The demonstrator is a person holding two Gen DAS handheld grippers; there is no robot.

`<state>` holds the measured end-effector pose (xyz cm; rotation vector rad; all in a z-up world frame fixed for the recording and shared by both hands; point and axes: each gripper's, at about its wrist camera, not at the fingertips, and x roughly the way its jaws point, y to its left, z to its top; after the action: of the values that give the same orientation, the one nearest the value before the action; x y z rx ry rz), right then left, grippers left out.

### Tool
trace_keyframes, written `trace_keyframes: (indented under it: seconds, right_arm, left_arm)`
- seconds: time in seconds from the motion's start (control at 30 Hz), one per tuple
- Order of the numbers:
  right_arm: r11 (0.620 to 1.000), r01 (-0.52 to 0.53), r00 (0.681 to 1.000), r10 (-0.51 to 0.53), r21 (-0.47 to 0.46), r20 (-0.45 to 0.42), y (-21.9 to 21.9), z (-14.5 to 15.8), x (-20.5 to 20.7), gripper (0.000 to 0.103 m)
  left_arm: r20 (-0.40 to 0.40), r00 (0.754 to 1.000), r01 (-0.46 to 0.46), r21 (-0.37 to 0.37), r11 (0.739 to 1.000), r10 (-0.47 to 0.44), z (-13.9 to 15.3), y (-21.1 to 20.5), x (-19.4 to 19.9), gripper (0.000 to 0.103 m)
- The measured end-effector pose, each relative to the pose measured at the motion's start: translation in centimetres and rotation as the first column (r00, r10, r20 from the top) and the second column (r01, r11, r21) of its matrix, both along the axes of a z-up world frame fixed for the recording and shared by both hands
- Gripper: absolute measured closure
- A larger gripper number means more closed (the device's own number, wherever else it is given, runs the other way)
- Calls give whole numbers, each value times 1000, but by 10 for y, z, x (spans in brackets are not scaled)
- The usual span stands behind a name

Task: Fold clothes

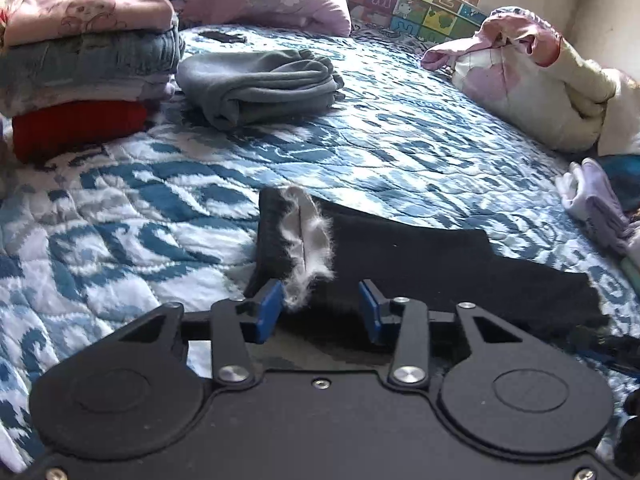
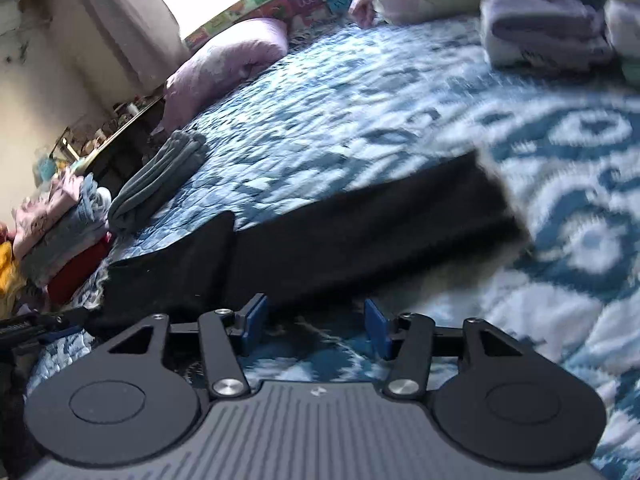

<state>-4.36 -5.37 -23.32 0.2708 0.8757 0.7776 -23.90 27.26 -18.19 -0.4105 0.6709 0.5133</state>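
A black garment [image 1: 420,264] lies stretched across the blue-and-white quilted bedspread [image 1: 360,140], and a strip of its white fleecy lining [image 1: 308,240] is turned out at its left end. My left gripper [image 1: 320,308] sits over that end with its blue pads apart. Black cloth lies between them, and the left pad brushes the fluff without any clear squeeze. In the right wrist view the same garment [image 2: 360,220] runs as a long dark band. My right gripper [image 2: 316,324] is open just short of its near edge, with only bedspread [image 2: 400,80] between the fingers.
A stack of folded clothes [image 1: 88,52] stands at the far left, with a folded grey garment [image 1: 260,84] beside it. A pink pillow [image 1: 276,0] and an alphabet mat [image 1: 420,4] line the back. Loose pink-and-white laundry [image 1: 532,76] and small lilac pieces [image 1: 596,204] lie at the right.
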Motion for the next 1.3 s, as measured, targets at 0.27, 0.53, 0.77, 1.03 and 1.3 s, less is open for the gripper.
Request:
trace_keyframes:
  seconds: [0.27,0.53,0.77,1.03,1.3]
  right_arm:
    - [994,98,995,-98,43,3,-23,-2,10,47]
    - [960,245,969,-239,136,-63,-64,-2,24,35]
    - [921,342,939,-326,186,-113,-98,-3,29,35]
    - [886,414,908,-384,208,-171,-131,-11,33,34]
    - [895,397,915,-368,203,-165,-125,-11,35,34]
  left_arm:
    - [-7,999,49,80,996,-48,27,-23,17,99]
    - [109,967,219,121,968,-232,97,-94,59,99]
    - [134,910,369,168,914,-392,127,-172,118,99]
    - [10,834,544,155,825,-552,92,-240,172,61]
    - [35,903,419,146,896,-428,85,-182,119,44]
